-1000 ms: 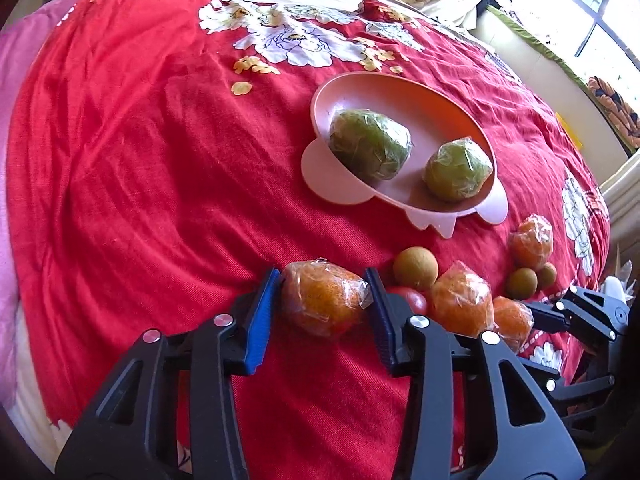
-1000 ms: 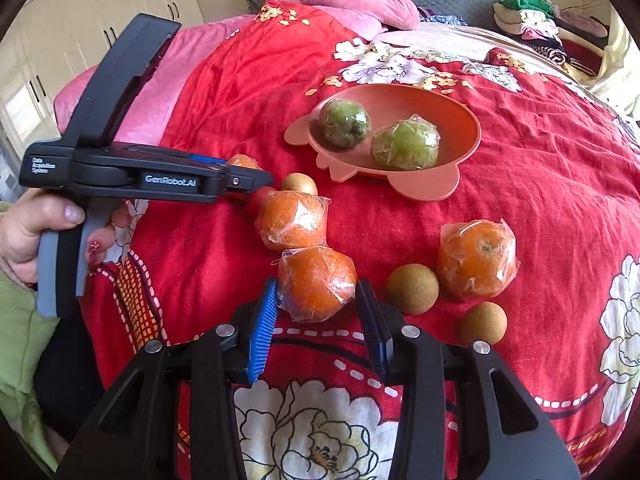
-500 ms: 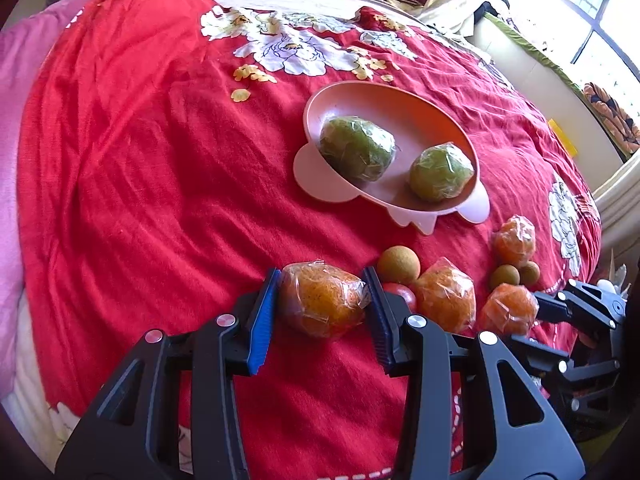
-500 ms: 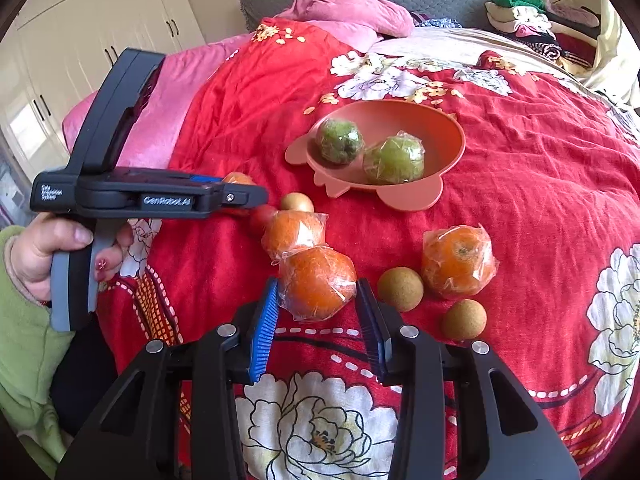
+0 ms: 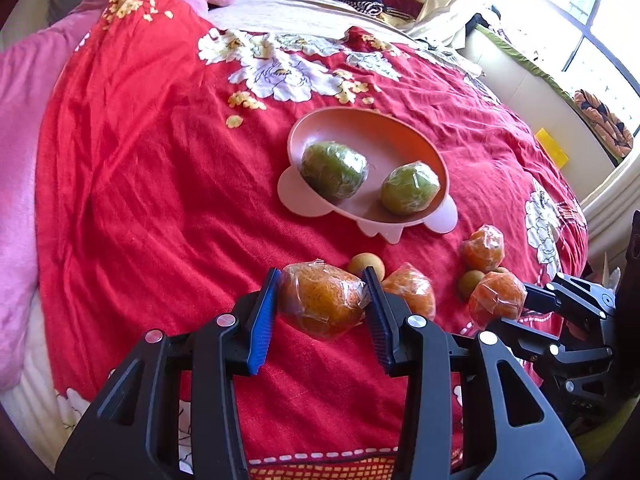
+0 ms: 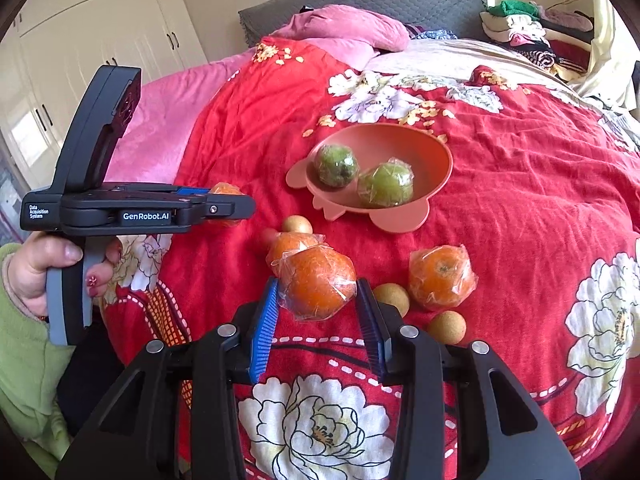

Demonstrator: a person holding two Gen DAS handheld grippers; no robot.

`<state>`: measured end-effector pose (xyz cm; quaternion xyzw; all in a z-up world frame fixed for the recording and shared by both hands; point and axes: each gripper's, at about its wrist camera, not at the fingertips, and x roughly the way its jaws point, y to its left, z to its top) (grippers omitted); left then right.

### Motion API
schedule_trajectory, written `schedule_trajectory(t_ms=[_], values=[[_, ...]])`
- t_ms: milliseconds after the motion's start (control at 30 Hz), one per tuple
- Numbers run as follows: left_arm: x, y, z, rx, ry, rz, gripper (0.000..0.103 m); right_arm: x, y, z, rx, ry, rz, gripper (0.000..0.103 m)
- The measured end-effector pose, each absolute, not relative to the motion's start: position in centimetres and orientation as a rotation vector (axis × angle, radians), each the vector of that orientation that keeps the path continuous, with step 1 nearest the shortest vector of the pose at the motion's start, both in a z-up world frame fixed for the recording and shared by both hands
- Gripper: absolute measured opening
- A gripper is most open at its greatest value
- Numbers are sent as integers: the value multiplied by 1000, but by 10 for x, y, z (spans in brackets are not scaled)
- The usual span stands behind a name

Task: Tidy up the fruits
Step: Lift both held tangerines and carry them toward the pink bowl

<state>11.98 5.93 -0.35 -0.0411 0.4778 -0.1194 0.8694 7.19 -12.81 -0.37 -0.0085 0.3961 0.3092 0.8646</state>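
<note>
My left gripper (image 5: 322,304) is shut on a plastic-wrapped orange (image 5: 322,300) and holds it above the red bedspread. My right gripper (image 6: 318,300) is shut on another wrapped orange (image 6: 318,282), also lifted. A pink bowl (image 5: 372,128) (image 6: 436,152) sits mid-bed with two wrapped green fruits (image 5: 334,168) (image 5: 410,188) in it. Other wrapped oranges (image 6: 440,278) (image 6: 292,242) and small brown round fruits (image 6: 447,326) (image 6: 392,298) lie on the bedspread in front of the bowl. The left gripper shows in the right wrist view (image 6: 228,208), the right gripper in the left wrist view (image 5: 520,300).
The red floral bedspread (image 6: 520,184) covers the bed. Pink pillows (image 6: 344,26) and folded clothes (image 6: 532,20) lie at the head. White wardrobes (image 6: 80,40) stand at left. A window and sill (image 5: 560,60) are beyond the bed's right edge.
Both grippers have risen and pulled back with their oranges held. The bowl and the loose fruits look smaller and farther away. Nothing was let go.
</note>
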Motion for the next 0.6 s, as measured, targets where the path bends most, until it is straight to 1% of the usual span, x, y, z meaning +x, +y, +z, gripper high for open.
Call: schedule_trajectory(t_ms=[600], values=[[125, 34, 22, -51, 963, -258, 33, 82, -148, 19, 14, 780, 627, 37]])
